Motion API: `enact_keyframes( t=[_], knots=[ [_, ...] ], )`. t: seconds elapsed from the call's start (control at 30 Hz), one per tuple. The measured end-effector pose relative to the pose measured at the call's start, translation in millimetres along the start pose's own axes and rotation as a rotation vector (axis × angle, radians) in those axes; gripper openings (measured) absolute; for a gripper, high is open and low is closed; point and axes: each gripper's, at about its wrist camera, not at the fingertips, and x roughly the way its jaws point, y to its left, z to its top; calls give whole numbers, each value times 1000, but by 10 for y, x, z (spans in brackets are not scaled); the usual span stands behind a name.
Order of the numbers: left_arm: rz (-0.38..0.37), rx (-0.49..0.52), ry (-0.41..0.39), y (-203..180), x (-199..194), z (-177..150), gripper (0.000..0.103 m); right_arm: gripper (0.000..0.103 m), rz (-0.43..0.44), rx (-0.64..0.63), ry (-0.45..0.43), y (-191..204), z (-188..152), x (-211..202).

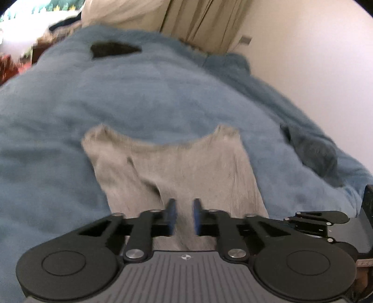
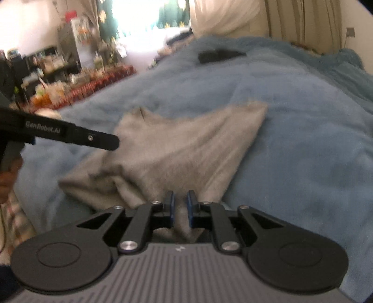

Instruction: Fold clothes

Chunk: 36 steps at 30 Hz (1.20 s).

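Closest in, the left gripper (image 1: pixel 184 215) has its blue pads pinched on the near hem of the grey top (image 1: pixel 177 167), cloth bunched between them. Same on the other side: the right gripper (image 2: pixel 181 208) is clamped on a gathered fold of that top. The garment lies spread across the blue blanket (image 1: pixel 139 93), shoulder straps pointing away. Further back, a dark item (image 2: pixel 219 55) rests on the blanket, curtains (image 1: pixel 205 21) beyond.

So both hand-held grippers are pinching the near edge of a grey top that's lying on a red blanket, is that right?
Not quite: the blanket is blue, not red, as both wrist views show. The rest holds: the left hand-held gripper and right hand-held gripper each pinch the grey top's near edge.
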Motion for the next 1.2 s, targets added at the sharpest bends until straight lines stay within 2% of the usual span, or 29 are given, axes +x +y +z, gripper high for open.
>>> enact_keyframes(
  t=[0.13, 0.23, 0.33, 0.47, 0.53, 0.6, 0.63, 0.77, 0.83, 0.9, 0.97, 1.07, 1.13, 1.17, 1.2],
  knots=[
    [78, 50, 37, -26, 73, -257, 9, 11, -7, 30, -1, 10, -169, -51],
    [72, -41, 29, 122, 102, -354, 9, 10, -21, 22, -4, 45, -306, -72],
    [66, -70, -3, 202, 55, -411, 9, 11, -28, 33, -32, 64, -432, -103],
    [55, -47, -56, 163, 3, -459, 9, 13, -36, 16, -80, 128, -495, -174],
    [52, -40, -79, 133, -70, -493, 11, 15, -24, 26, -134, 143, -495, -283],
    [46, -55, -98, 114, -147, -511, 14, 27, -21, 51, -173, 136, -464, -382],
    [43, -69, -108, 110, -175, -509, 15, 29, -27, 71, -188, 124, -438, -413],
    [50, -73, -177, 45, -309, -424, 17, 47, -3, 135, -204, 92, -312, -459],
    [46, -67, -209, 1, -369, -366, 24, 57, 23, 141, -210, 86, -214, -464],
    [41, -64, -222, -58, -365, -326, 28, 64, 34, 109, -212, 94, -87, -443],
    [18, -43, -223, -126, -295, -294, 28, 65, 37, 75, -209, 91, 56, -400],
    [8, -26, -203, -202, -125, -283, 28, 80, 21, 48, -190, 42, 298, -283],
    [17, -12, -200, -242, -26, -293, 28, 78, 7, 38, -181, -38, 432, -176],
    [21, -5, -198, -262, 23, -298, 28, 68, -1, 34, -177, -84, 496, -119],
    [25, 2, -197, -281, 73, -303, 28, 48, -22, 26, -172, -123, 556, -46]
  ],
)
